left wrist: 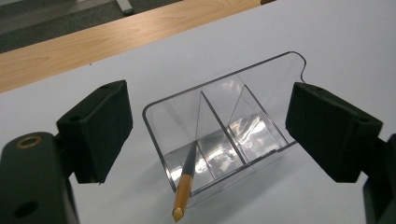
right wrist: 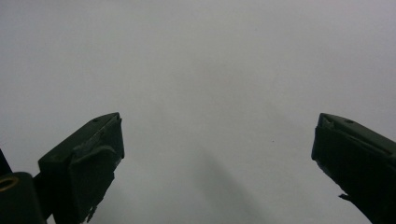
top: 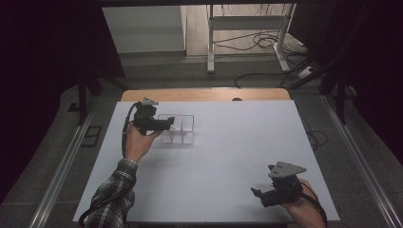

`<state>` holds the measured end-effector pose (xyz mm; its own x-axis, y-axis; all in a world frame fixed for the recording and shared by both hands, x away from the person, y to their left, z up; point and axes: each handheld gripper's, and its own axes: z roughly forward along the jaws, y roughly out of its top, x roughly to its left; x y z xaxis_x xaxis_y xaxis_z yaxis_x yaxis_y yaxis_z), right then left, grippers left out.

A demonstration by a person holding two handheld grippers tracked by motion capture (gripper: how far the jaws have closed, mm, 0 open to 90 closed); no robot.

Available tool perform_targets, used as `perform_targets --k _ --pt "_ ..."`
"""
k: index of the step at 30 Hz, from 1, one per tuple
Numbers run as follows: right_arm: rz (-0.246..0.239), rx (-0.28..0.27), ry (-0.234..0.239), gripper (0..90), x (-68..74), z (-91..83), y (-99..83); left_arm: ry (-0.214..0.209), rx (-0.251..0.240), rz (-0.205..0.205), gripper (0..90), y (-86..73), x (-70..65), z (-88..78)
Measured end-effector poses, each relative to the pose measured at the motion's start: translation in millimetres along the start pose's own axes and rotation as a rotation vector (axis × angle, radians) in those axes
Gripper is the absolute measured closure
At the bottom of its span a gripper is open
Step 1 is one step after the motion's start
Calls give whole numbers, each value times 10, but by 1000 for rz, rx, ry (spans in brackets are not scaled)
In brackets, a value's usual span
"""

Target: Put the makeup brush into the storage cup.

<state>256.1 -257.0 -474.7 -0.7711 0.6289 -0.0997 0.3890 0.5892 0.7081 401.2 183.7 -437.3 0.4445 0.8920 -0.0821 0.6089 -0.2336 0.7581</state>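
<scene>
A clear plastic organiser (left wrist: 261, 74) with three compartments stands on the white table (top: 228, 142) toward the back left. A dark pencil with a gold end (left wrist: 185, 179) leans in its nearest compartment, tip down and gold end over the rim. My left gripper (left wrist: 210, 135) hovers just above the organiser (top: 187, 124) with its jaws wide apart and nothing between the pads; in the high view the left gripper (top: 170, 121) is at the box's left end. My right gripper (top: 254, 192) rests near the table's front right, open over bare table (right wrist: 201, 84).
A strip of wooden tabletop (top: 204, 94) runs along the far edge of the white surface. Beyond it stand a metal frame (top: 247, 28) and loose cables (top: 266, 42) on the floor. Metal rails (top: 62, 166) flank the table.
</scene>
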Motion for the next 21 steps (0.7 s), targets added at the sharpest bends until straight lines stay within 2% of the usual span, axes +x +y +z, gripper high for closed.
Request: perform_targets --k 6,9,21 --pt "-3 2 -1 28 -1 2 -2 -8 -4 -2 108 -28 7 -31" --pt "-2 4 -1 28 -2 3 -3 -30 -4 2 86 -42 13 -53" --pt "-5 6 -3 28 1 7 -2 -43 -16 24 42 -83 -6 -150"
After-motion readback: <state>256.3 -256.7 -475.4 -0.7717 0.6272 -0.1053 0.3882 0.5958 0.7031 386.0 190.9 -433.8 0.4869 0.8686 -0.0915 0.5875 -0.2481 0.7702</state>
